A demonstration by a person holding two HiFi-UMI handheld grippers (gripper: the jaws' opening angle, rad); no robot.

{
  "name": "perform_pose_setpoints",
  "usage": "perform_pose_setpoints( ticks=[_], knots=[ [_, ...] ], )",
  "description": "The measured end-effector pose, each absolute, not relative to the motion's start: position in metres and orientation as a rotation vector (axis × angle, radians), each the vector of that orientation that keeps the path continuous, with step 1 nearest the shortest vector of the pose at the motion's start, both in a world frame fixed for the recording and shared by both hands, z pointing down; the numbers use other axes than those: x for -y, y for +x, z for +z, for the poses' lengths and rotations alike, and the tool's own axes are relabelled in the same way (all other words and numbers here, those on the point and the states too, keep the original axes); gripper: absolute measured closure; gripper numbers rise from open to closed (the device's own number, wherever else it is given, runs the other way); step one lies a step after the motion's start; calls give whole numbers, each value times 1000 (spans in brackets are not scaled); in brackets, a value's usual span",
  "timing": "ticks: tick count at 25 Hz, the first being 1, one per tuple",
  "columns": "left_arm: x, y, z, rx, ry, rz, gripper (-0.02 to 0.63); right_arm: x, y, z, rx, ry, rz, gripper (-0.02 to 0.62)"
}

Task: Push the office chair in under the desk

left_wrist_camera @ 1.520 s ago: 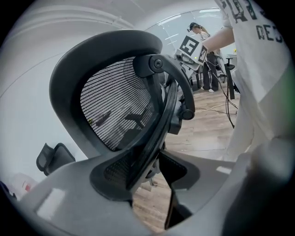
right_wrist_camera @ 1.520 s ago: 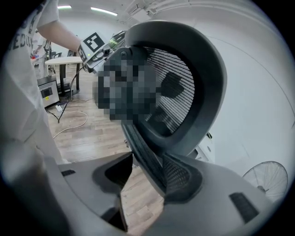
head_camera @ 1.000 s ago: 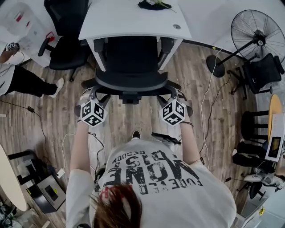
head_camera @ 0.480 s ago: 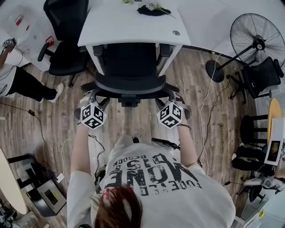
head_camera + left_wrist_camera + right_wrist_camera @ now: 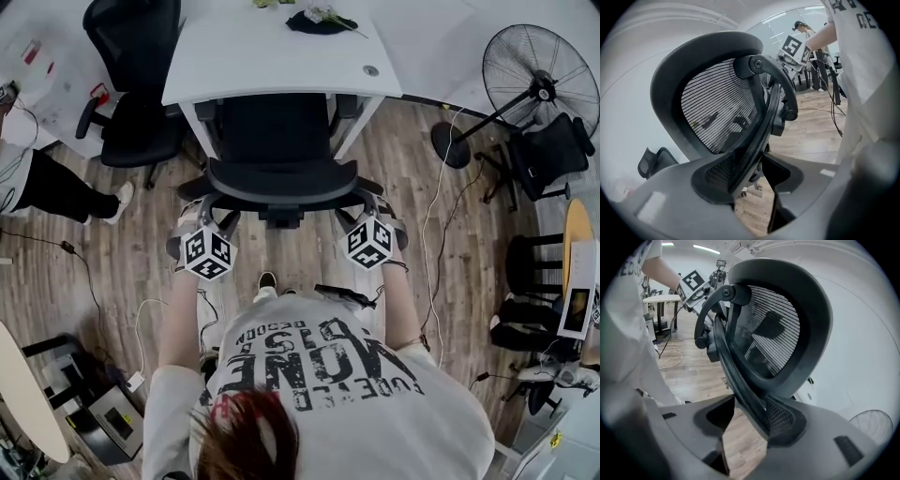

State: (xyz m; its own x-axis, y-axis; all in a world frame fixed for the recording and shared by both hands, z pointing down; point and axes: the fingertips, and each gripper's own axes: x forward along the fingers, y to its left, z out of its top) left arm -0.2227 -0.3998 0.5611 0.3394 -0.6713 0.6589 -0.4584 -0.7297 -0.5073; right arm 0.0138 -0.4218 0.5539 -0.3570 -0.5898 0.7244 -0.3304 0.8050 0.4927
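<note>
The black office chair [image 5: 277,178] stands with its seat under the white desk [image 5: 272,56], and its mesh backrest faces me. My left gripper [image 5: 204,225] is at the backrest's left edge. My right gripper [image 5: 371,214] is at its right edge. In the left gripper view the backrest frame [image 5: 717,112] runs down into the left gripper [image 5: 757,183], which is shut on its rim. In the right gripper view the backrest [image 5: 773,343] is held the same way in the right gripper [image 5: 750,416].
A second black chair [image 5: 136,94] stands left of the desk, next to a person's leg [image 5: 56,178]. A standing fan [image 5: 539,80], another chair [image 5: 553,155] and stools [image 5: 534,272] are on the right. Cables [image 5: 436,216] trail over the wood floor.
Both grippers stay on the backrest's sides. The left gripper has drifted slightly right and back towards me. The chair's place relative to the desk looks nearly the same.
</note>
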Motion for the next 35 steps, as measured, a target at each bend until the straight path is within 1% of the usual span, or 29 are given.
perform_pose_setpoints(
  ticks=[10,35],
  knots=[
    [420,-224,560,-1015,-2364,-1321,408,444,12,554,1963,696,-313,396],
    [430,-200,557,-1034,-2323,-1282,414,472,35,558,1906,701,-327,381]
  ],
)
